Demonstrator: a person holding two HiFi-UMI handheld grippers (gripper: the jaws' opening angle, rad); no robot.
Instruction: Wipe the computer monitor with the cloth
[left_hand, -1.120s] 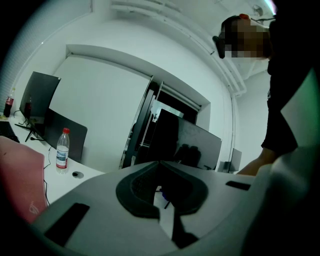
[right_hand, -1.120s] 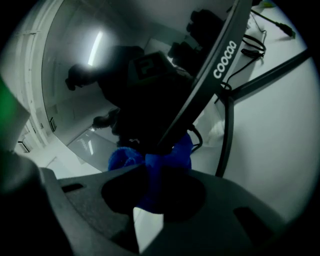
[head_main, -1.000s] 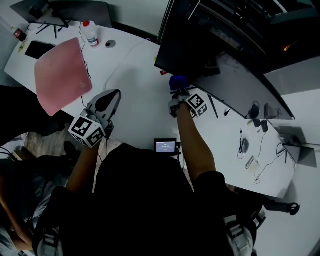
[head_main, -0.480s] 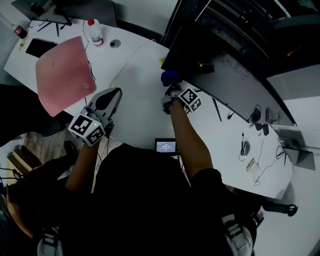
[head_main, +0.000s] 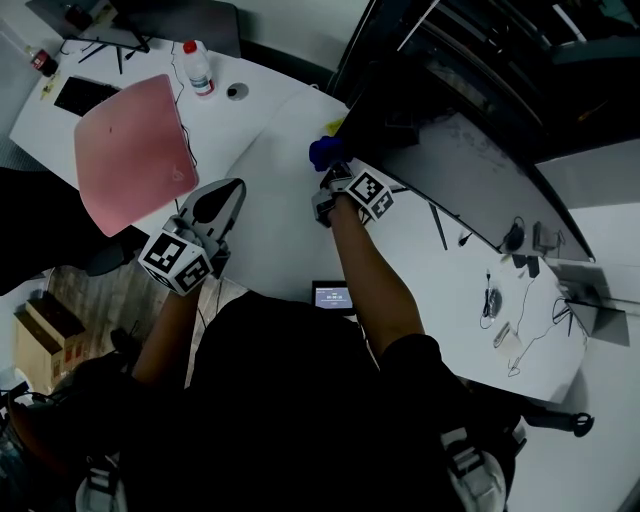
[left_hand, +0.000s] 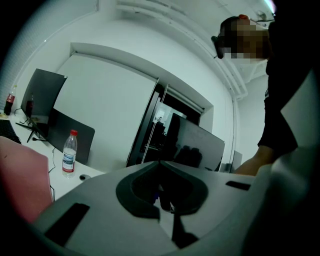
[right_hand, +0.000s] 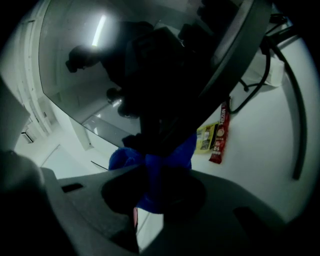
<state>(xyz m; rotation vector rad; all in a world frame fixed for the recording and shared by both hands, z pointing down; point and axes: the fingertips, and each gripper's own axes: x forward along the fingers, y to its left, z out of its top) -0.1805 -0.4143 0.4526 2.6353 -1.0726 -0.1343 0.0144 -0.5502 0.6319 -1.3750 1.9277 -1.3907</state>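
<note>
The dark computer monitor (head_main: 440, 110) stands tilted on the white desk (head_main: 280, 200), its glossy screen (right_hand: 125, 65) filling the right gripper view. My right gripper (head_main: 330, 172) is shut on a blue cloth (head_main: 325, 152), and the cloth (right_hand: 160, 160) presses against the monitor's lower left edge. My left gripper (head_main: 222, 200) hovers over the desk to the left, jaws together with nothing between them (left_hand: 162, 195).
A pink laptop (head_main: 135, 150) lies at the left of the desk, a water bottle (head_main: 197, 66) behind it. A small timer screen (head_main: 331, 296) sits at the desk's front edge. Snack packets (right_hand: 216, 136) lie under the monitor. Cables (head_main: 520, 300) trail at the right.
My right gripper has slid the blue cloth leftward and farther back along the monitor's lower edge. The left gripper has stayed in place.
</note>
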